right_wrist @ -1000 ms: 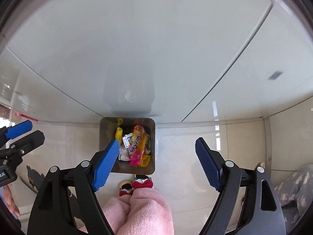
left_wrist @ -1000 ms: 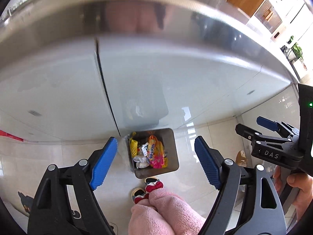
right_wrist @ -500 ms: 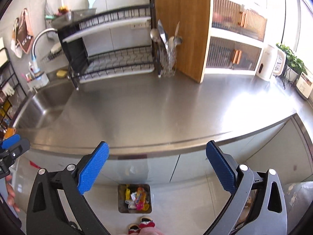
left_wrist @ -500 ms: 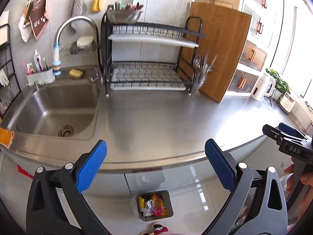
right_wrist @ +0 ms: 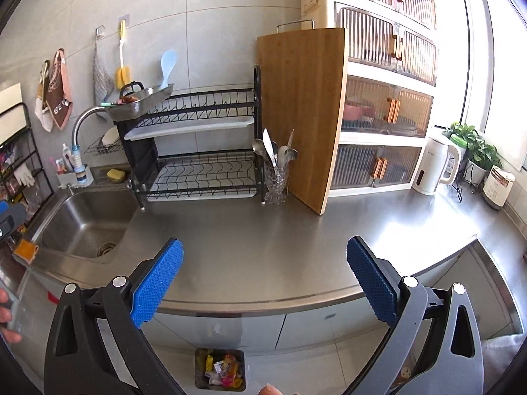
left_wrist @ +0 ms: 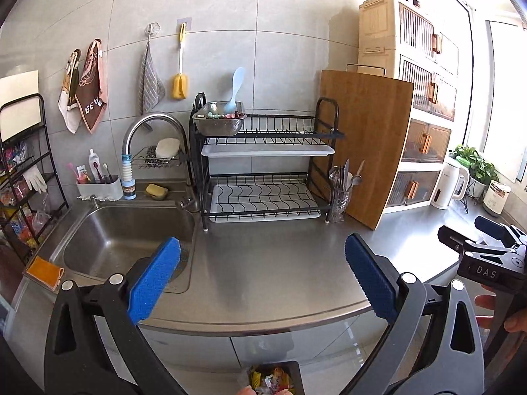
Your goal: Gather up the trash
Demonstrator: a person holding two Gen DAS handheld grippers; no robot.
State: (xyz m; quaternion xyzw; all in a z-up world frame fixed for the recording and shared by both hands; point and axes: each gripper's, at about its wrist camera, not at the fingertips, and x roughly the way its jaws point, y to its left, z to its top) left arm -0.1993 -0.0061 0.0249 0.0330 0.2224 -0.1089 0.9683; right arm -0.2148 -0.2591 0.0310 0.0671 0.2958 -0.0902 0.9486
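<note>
Left gripper point(left_wrist: 262, 279): we hold it above the counter edge, blue pads spread wide apart, nothing between them.
Right gripper point(right_wrist: 263, 276): same posture, pads wide apart and empty; its black body also shows at the right edge of the left wrist view, with fingers point(left_wrist: 487, 309) of our hand wrapped under it.
Trash bin point(right_wrist: 220, 373): a small square bin on the floor tiles at the foot of the cabinet fronts, directly below both grippers. We judge it sits there so wrappers can be dropped straight down from the counter edge.
Trash point(right_wrist: 224, 370): coloured wrappers, yellow, pink and white, lie heaped inside the bin. We see none left on the worktop.
Counter point(right_wrist: 296, 237): stainless steel, bare across its middle.
Sink point(left_wrist: 125, 240): set into the counter at the left, basin empty, an orange cloth point(left_wrist: 44, 271) draped on its near corner.
Dish rack point(left_wrist: 263, 168): two black tiers against the wall, a steel colander point(left_wrist: 219, 121) on top, so drips fall to the trays.
Cutting board point(right_wrist: 301, 115): stood on edge, leaning beside the rack, likely to dry.
Cutlery glass point(right_wrist: 276, 177): between rack and board, spoons upright.
Kettle point(right_wrist: 434, 168): white, far right by the plant.
Task standing: we judge collection finished or nearly so.
</note>
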